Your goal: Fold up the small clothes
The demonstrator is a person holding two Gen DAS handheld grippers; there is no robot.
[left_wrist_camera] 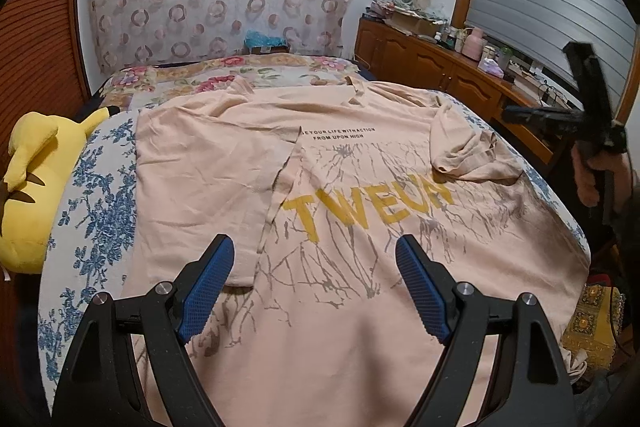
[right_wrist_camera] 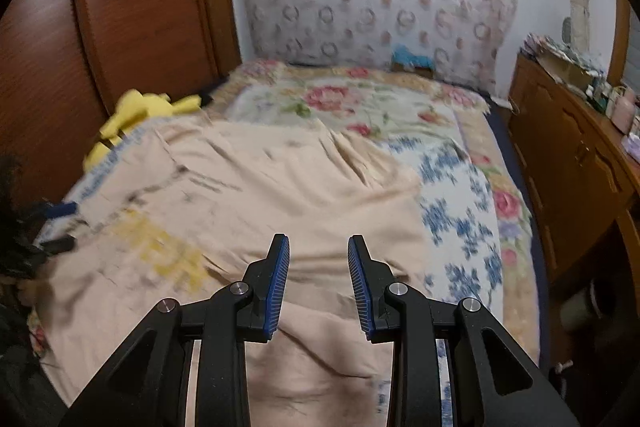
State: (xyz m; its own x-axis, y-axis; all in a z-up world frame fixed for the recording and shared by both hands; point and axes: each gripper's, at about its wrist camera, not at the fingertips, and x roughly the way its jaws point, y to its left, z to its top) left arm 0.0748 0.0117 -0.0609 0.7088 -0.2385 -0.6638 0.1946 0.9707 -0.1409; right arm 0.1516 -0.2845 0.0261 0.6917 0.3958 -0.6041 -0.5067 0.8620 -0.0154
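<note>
A peach T-shirt (left_wrist_camera: 340, 227) with yellow letters and grey branch print lies spread on the bed. Its left side is folded over onto the front, and the right sleeve is crumpled inward. My left gripper (left_wrist_camera: 316, 247) hovers open and empty over the shirt's lower middle. My right gripper (right_wrist_camera: 318, 247) is open and empty above the shirt's right part (right_wrist_camera: 280, 187); this view is blurred. The right gripper also shows at the right edge of the left wrist view (left_wrist_camera: 592, 115), held in a hand. The left gripper shows at the left edge of the right wrist view (right_wrist_camera: 56, 227).
A blue-flowered sheet (left_wrist_camera: 92, 211) covers the bed under the shirt, with a floral blanket (right_wrist_camera: 360, 103) beyond. A yellow plush toy (left_wrist_camera: 32, 183) lies at the left edge by the wooden headboard (right_wrist_camera: 132, 7). A cluttered wooden cabinet (left_wrist_camera: 432, 63) runs along the right.
</note>
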